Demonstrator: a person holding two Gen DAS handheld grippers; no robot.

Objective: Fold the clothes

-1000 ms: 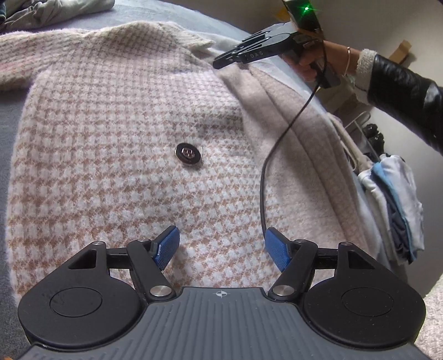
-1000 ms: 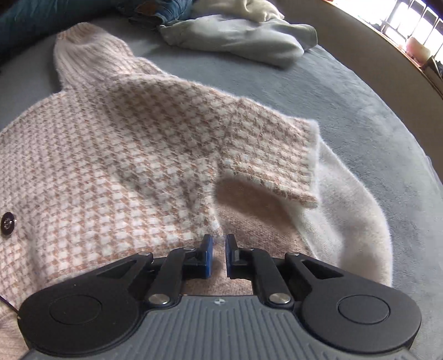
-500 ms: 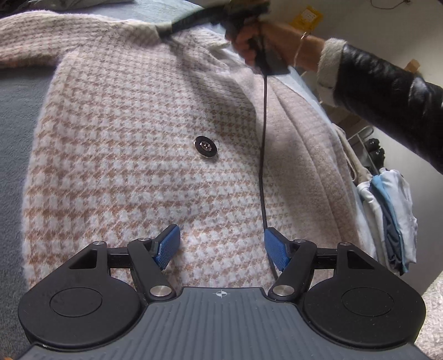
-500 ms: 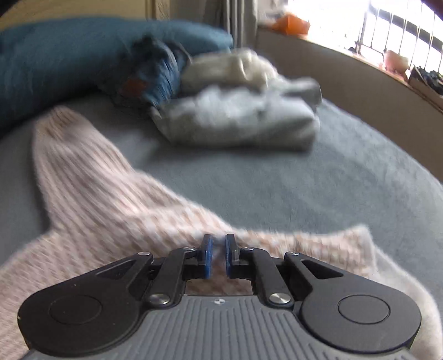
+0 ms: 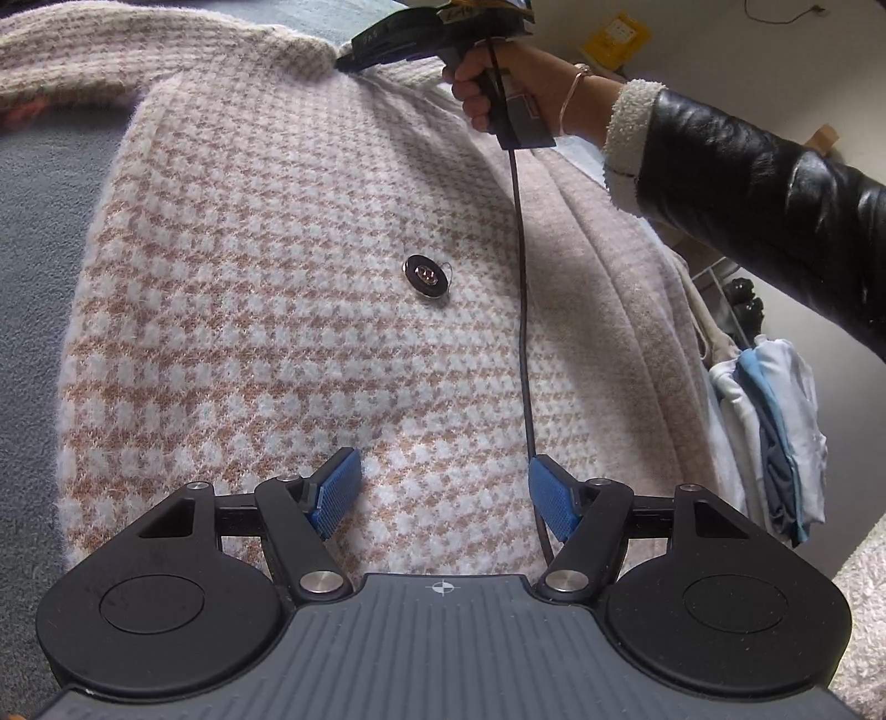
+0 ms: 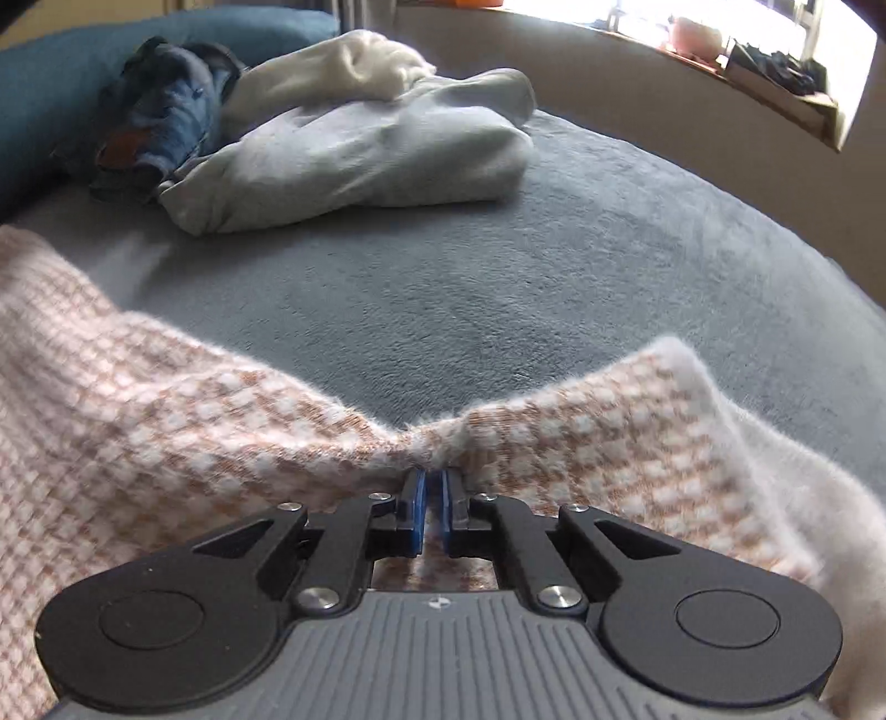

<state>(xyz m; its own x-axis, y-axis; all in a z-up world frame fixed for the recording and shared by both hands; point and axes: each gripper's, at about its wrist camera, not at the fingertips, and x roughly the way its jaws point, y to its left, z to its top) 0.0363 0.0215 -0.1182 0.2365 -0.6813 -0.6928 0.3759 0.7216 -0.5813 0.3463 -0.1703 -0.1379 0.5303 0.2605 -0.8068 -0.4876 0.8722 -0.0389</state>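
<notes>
Right hand-held gripper (image 6: 433, 487) pinches the fuzzy houndstooth cardigan's (image 6: 166, 437) edge; left hand-held gripper (image 5: 446, 490) gapes.

daylight from window (image 6: 720, 33), blown out | edges fisheye-bent | slight blur

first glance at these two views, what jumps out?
The fuzzy pink-and-tan houndstooth knit cardigan fills the left view, spread on the grey fleece blanket, one dark round button mid-panel. The right tongs are shut on its bunched top edge; the left tongs hover open above it. Behind lies a pile of unfolded grey and white garments.
</notes>
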